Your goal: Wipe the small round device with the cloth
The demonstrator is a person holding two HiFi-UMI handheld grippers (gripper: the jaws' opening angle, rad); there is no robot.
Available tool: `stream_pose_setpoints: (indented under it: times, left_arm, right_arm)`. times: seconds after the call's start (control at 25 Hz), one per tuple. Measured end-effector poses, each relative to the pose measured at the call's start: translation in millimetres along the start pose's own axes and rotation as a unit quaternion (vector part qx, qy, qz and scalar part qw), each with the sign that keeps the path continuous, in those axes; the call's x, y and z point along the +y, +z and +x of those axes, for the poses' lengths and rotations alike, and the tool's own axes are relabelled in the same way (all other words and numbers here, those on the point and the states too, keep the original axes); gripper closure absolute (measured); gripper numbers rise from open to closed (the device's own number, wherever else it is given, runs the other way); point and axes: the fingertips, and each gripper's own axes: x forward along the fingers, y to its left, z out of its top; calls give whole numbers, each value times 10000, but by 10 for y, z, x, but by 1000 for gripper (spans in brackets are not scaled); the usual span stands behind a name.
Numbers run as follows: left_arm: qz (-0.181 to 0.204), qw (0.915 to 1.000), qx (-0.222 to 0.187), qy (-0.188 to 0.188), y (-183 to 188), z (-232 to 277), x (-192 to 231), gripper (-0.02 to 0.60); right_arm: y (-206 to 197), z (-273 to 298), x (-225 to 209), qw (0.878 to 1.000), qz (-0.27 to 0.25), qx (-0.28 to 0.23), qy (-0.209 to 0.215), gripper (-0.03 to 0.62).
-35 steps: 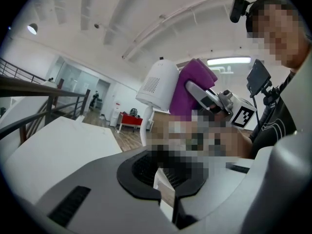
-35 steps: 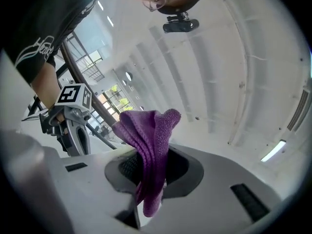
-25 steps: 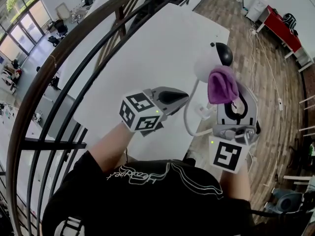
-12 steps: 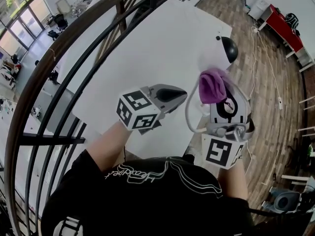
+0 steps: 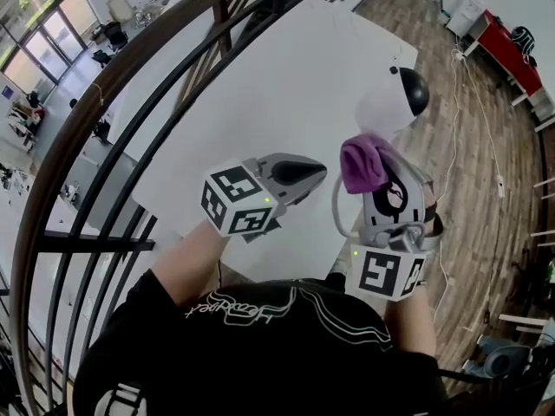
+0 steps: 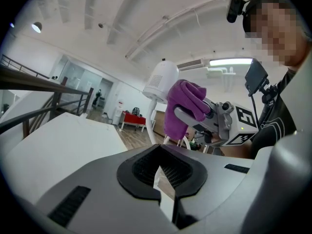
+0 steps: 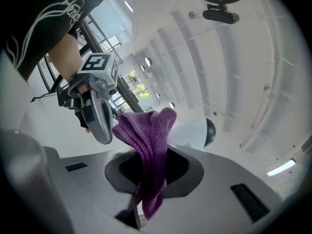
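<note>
the small round device, white with a black domed face, stands near the far right corner of the white desk; the right tool points about level toward it, its jaws pinching a purple cloth that bunches above the tips; in the right gripper view the cloth fills the gap between the jaws and hangs a short tail below them, with the device just behind it; the cloth is close to the device's near side, but whether they touch cannot be told; a white cable curves over the desk's near edge beside the right tool; the left tool is held over the desk to the left of the right one, apart from the device, its jaws pressed together with nothing between them; a dark stair railing curves along the desk's left side; a wooden floor lies to the right.
</note>
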Motion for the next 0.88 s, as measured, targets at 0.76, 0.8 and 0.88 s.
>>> stream_pose_setpoints:
  times: [0.76,0.8,0.88]
  left_arm:
    - [-273,9958,-793,361,105,-656,-1176,572]
    - [-281,9950,-850,438,77,-633,-1321,572]
    - [-267,9935,-917,617,16,-553,-1626,572]
  right_arm:
    - [326,-1124,192,9032,3416,-1604,2047,533]
    - [276,-1263,202,8916,3631,-1695,2111,533]
    - [165,-1557,209,8661,4058,-1857,2252,533]
